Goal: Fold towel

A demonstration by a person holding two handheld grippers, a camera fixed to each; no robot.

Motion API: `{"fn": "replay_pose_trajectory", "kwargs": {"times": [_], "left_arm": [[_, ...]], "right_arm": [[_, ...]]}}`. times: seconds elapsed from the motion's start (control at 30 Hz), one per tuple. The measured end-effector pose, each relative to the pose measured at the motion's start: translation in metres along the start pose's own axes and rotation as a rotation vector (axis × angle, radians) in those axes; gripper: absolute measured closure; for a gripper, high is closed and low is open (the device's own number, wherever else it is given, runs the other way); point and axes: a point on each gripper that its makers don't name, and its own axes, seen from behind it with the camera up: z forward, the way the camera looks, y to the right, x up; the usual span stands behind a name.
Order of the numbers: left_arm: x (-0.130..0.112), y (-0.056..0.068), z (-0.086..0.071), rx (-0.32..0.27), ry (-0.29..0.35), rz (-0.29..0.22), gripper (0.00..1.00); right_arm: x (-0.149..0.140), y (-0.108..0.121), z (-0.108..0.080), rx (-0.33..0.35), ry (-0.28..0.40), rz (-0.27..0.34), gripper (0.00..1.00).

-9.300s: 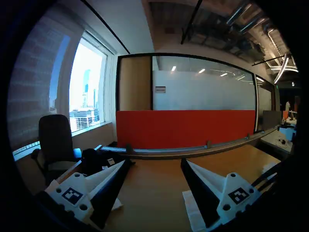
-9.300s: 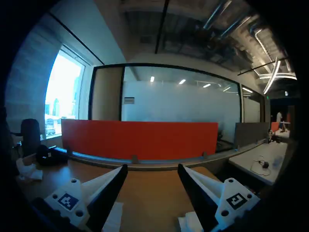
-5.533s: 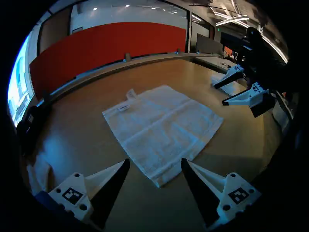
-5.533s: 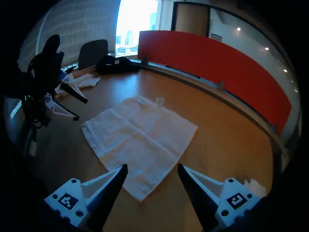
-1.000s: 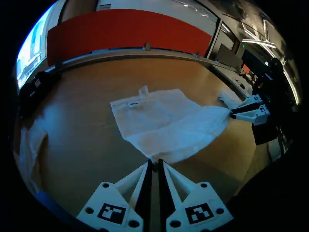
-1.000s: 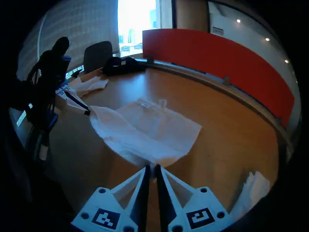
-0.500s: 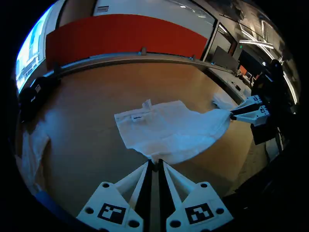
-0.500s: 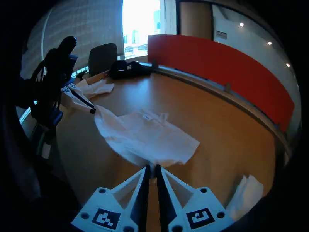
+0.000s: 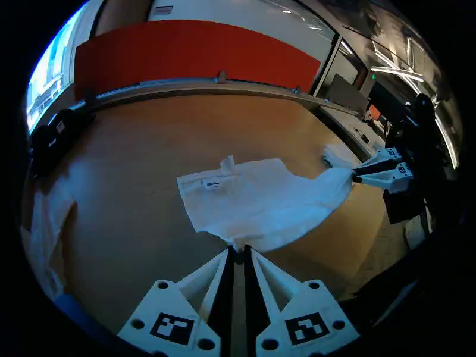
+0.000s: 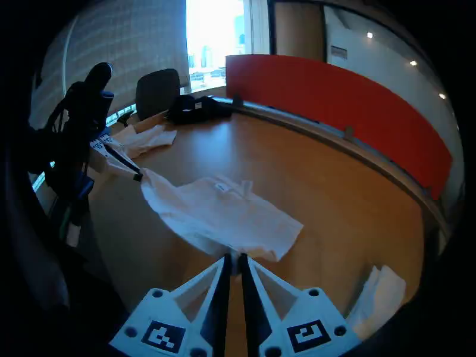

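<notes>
The left gripper (image 9: 238, 253) and right gripper (image 10: 234, 257) are each pinching a towel (image 9: 262, 199) corner, fingers clamped together; uneven pulling is probably risking one corner slipping free.

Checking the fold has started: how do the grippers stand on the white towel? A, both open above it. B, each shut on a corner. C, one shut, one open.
B: the left gripper and right gripper each pinch a near corner of the towel, that edge raised.
</notes>
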Motion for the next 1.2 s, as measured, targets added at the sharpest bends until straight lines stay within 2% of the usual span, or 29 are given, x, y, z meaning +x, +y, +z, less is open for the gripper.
{"fn": "replay_pose_trajectory", "kwargs": {"times": [0.2, 0.4, 0.9, 1.2], "left_arm": [[0.011, -0.007, 0.005, 0.012, 0.021, -0.009, 0.89], [0.024, -0.015, 0.018, 0.024, 0.039, -0.022, 0.89], [0.043, -0.042, 0.063, 0.059, 0.034, -0.052, 0.89], [0.037, -0.053, 0.087, 0.067, 0.003, -0.072, 0.89]], "right_arm": [[0.005, 0.008, 0.007, -0.006, 0.001, -0.005, 0.88], [0.009, 0.023, 0.02, -0.023, -0.008, -0.017, 0.88], [0.006, 0.06, 0.061, -0.052, -0.05, -0.001, 0.88], [-0.005, 0.07, 0.082, -0.053, -0.077, 0.034, 0.88]]}}
